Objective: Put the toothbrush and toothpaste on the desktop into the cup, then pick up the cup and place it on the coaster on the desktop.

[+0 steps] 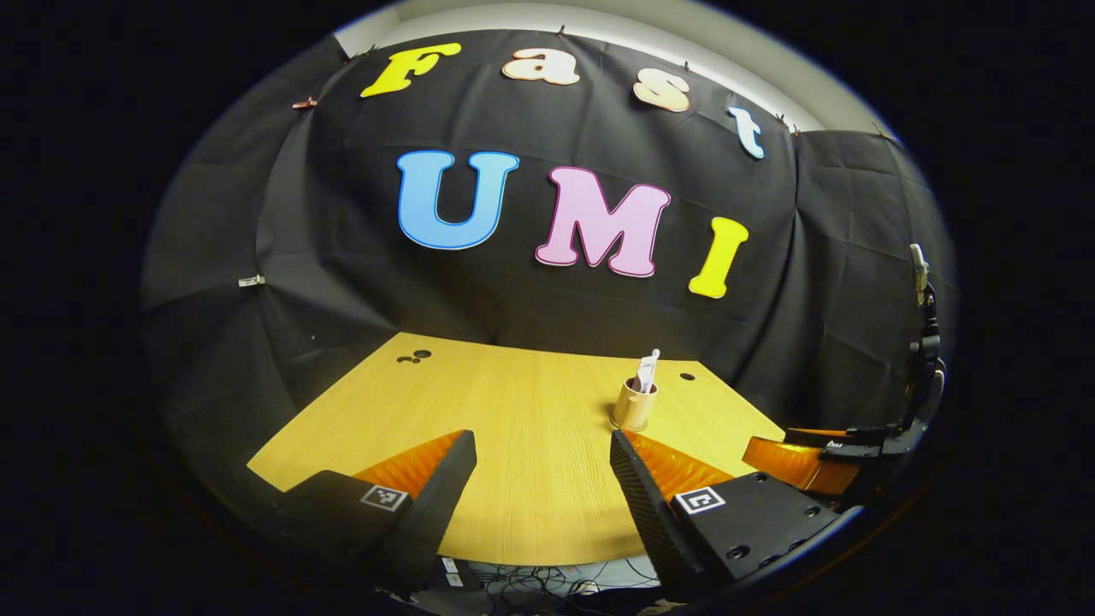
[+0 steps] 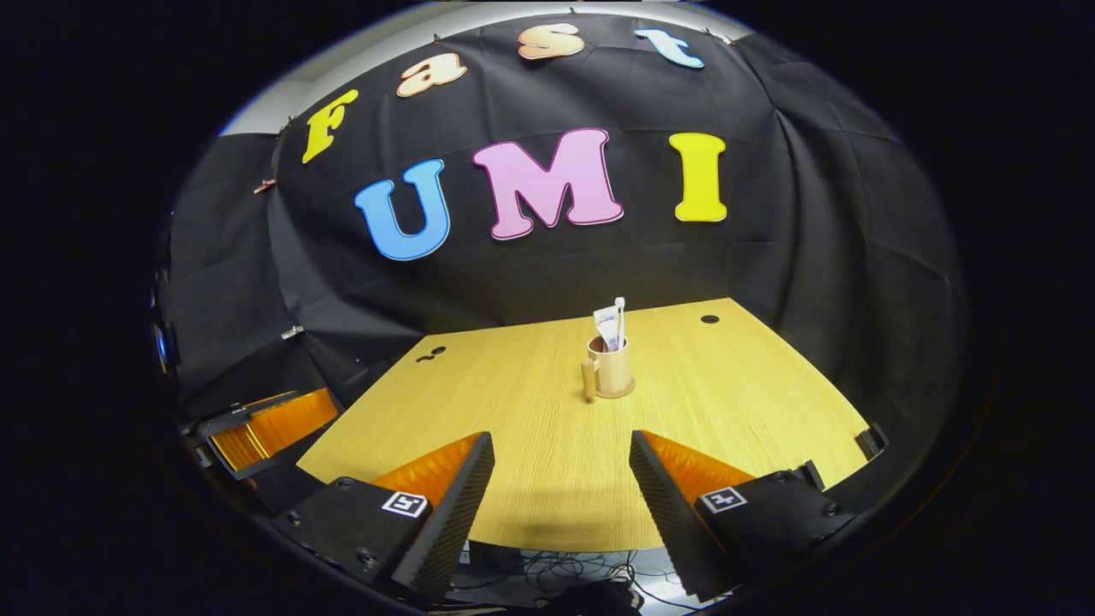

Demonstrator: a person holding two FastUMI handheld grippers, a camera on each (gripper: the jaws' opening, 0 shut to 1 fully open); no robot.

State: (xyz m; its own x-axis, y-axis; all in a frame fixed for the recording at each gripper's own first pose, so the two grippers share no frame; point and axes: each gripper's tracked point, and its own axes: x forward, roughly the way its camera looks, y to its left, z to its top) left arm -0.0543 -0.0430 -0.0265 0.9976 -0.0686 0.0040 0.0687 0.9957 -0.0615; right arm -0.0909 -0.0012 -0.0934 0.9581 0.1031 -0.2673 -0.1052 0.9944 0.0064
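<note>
Left gripper [image 1: 542, 479] spread wide, empty, right gripper [image 2: 560, 483] likewise, cup [image 2: 611, 368] upright on desktop [image 2: 513, 402] beyond both

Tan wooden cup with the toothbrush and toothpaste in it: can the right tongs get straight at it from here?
Probably yes. The tan wooden cup stands upright ahead of the right tongs, which are open, with only bare yellow wooden desktop between them. Its side handle faces left, away from that path.

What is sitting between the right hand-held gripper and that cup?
Nothing visible: only bare desktop lies between the open right hand-held gripper and the cup, which holds the toothbrush and toothpaste.
</note>
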